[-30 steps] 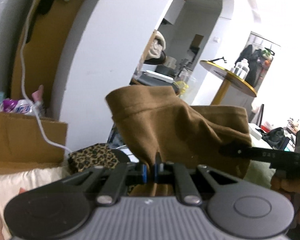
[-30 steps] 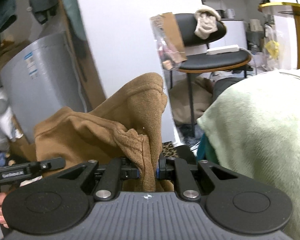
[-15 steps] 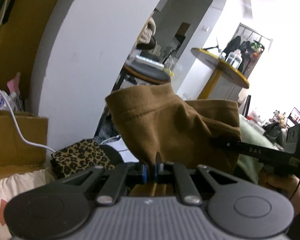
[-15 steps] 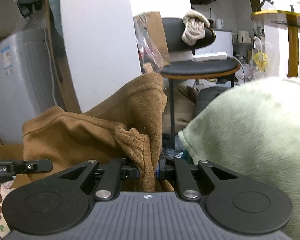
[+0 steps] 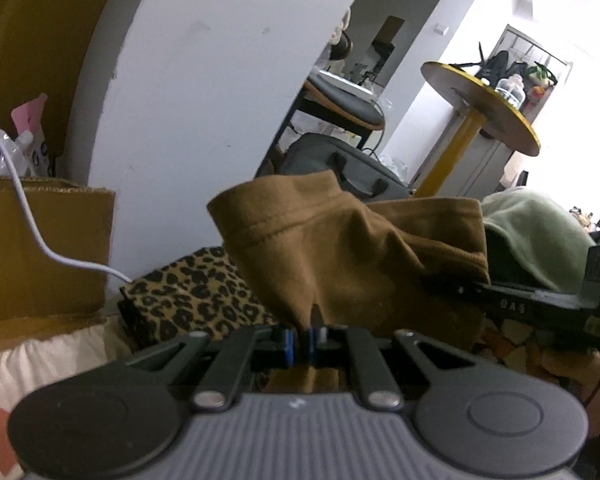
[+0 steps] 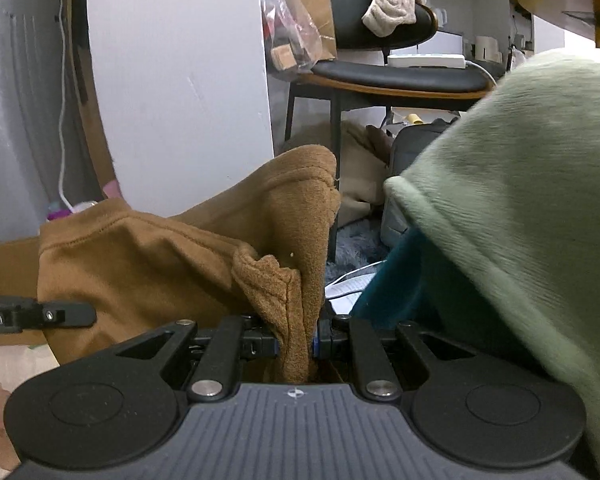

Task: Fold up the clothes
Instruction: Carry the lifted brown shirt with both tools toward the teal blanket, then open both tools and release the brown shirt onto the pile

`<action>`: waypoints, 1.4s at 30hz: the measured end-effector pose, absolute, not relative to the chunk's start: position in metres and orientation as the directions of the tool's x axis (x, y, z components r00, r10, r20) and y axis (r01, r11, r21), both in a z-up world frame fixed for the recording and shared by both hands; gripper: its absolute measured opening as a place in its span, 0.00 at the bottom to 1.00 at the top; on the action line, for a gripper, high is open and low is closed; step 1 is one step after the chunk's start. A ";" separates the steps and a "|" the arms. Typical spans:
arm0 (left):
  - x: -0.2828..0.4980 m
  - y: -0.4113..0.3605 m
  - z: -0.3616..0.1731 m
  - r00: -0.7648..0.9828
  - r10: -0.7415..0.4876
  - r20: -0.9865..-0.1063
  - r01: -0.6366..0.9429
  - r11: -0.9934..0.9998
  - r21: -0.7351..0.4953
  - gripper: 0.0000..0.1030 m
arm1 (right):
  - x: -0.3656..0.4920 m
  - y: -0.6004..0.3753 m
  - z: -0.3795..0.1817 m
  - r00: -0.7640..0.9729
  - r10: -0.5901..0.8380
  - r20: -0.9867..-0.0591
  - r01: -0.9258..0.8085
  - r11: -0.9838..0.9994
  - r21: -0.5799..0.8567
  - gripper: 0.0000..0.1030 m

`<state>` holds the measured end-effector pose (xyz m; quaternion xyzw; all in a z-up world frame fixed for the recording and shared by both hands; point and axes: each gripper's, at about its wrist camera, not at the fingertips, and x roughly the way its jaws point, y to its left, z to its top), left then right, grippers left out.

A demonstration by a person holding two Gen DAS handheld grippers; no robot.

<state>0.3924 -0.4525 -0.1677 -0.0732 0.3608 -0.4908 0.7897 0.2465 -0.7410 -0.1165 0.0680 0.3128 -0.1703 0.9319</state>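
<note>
A brown garment point(image 5: 340, 248) is held up between both grippers. My left gripper point(image 5: 300, 340) is shut on a thin edge of it, the hemmed cloth rising in front of the fingers. My right gripper point(image 6: 296, 344) is shut on a thicker bunch of the same brown garment point(image 6: 180, 264), whose ribbed fold stands up between the fingers. The right gripper's body point(image 5: 540, 304) shows at the right of the left wrist view, and the left gripper's finger point(image 6: 40, 316) at the left of the right wrist view.
A pale green fleece point(image 6: 520, 184) crowds the right side, with a teal cloth point(image 6: 396, 280) under it. A leopard-print item point(image 5: 196, 296), a cardboard box point(image 5: 40, 248) and a white cable point(image 5: 40, 240) lie left. Behind stand a white wall point(image 6: 180, 80), a black chair point(image 6: 400, 72) and a yellow round table point(image 5: 480, 108).
Both grippers have dropped lower and swung with the brown garment still pinched. The green fleece now looms much larger at the right; the chair and bag have come into view.
</note>
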 end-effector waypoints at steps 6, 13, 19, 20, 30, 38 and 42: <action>0.413 -0.463 -0.178 0.290 -0.807 -0.514 0.724 0.536 -0.434 0.06 | 0.273 -0.742 -0.131 0.731 -0.300 -0.613 0.343 0.938 -0.049 0.13; 0.437 -0.471 -0.193 0.329 -0.779 -0.534 0.707 0.578 -0.408 0.06 | 0.307 -0.739 -0.146 0.702 -0.327 -0.633 0.298 0.942 -0.156 0.15; 0.464 -0.485 -0.214 0.340 -0.744 -0.576 0.700 0.609 -0.373 0.06 | 0.343 -0.741 -0.160 0.661 -0.340 -0.669 0.239 0.940 -0.242 0.15; 0.468 -0.487 -0.218 0.341 -0.739 -0.581 0.693 0.615 -0.376 0.06 | 0.348 -0.741 -0.163 0.659 -0.344 -0.669 0.231 0.939 -0.256 0.15; 0.486 -0.483 -0.252 0.357 -0.690 -0.630 0.604 0.685 -0.408 0.06 | 0.371 -0.749 -0.192 0.630 -0.341 -0.698 0.262 0.939 -0.222 0.16; 0.499 -0.476 -0.276 0.372 -0.649 -0.664 0.531 0.735 -0.421 0.35 | 0.381 -0.760 -0.186 0.591 -0.381 -0.711 0.330 0.919 -0.218 0.56; 0.496 -0.461 -0.261 0.422 -0.628 -0.654 0.525 0.757 -0.389 0.36 | 0.378 -0.745 -0.167 0.635 -0.367 -0.680 0.288 0.929 -0.233 0.65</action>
